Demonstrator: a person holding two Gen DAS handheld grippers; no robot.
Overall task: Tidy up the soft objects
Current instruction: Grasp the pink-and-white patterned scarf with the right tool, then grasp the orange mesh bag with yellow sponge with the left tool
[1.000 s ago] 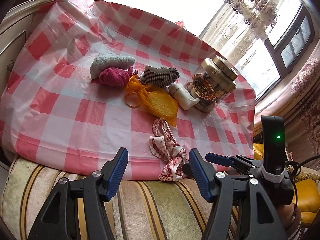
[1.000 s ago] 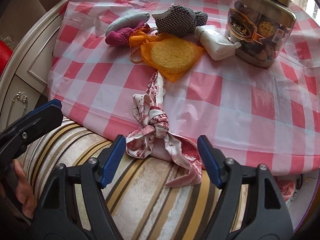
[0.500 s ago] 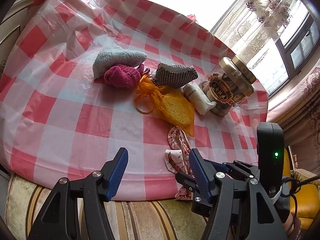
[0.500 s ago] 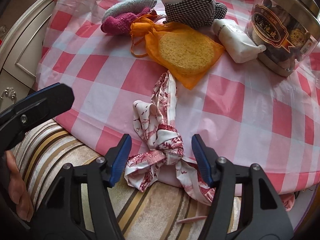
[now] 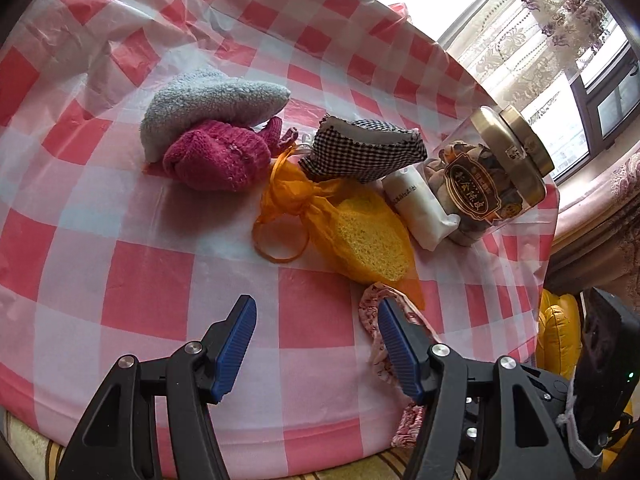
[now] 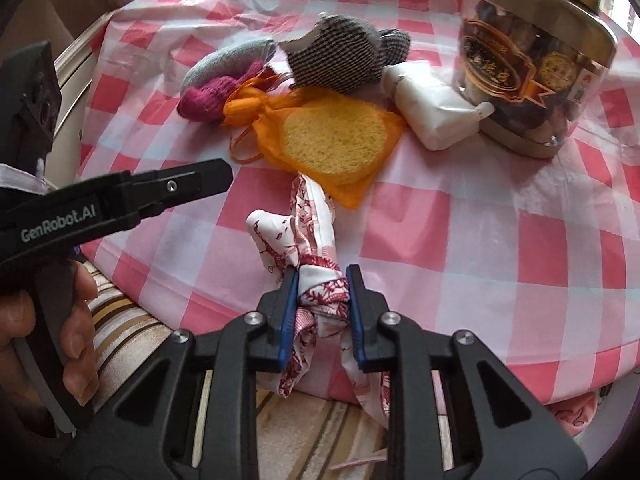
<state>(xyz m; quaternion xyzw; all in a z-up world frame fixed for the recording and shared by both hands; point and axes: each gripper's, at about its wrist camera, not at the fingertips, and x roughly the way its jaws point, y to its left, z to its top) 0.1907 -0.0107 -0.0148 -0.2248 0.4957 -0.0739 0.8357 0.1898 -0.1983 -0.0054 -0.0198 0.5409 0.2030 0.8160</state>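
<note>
Checked tablecloth (image 6: 460, 236) is shown at centre frame. Knotted scarf (image 6: 320, 280) is being clamped by the closing right gripper (image 6: 322, 300); left gripper (image 5: 316, 344) fingers are held apart, empty.

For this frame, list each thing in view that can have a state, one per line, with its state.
right gripper: jaws closing, knotted scarf between the pads
left gripper: open, nothing between the fingers
knotted scarf: tied, hanging over the table edge
jar: upright, gold lid on
orange mesh bag: lying flat, yellow sponge inside
grey sock: lying against the rolled-up magenta sock

"GenRobot.AI" on the left claw (image 6: 192, 184) arm
</note>
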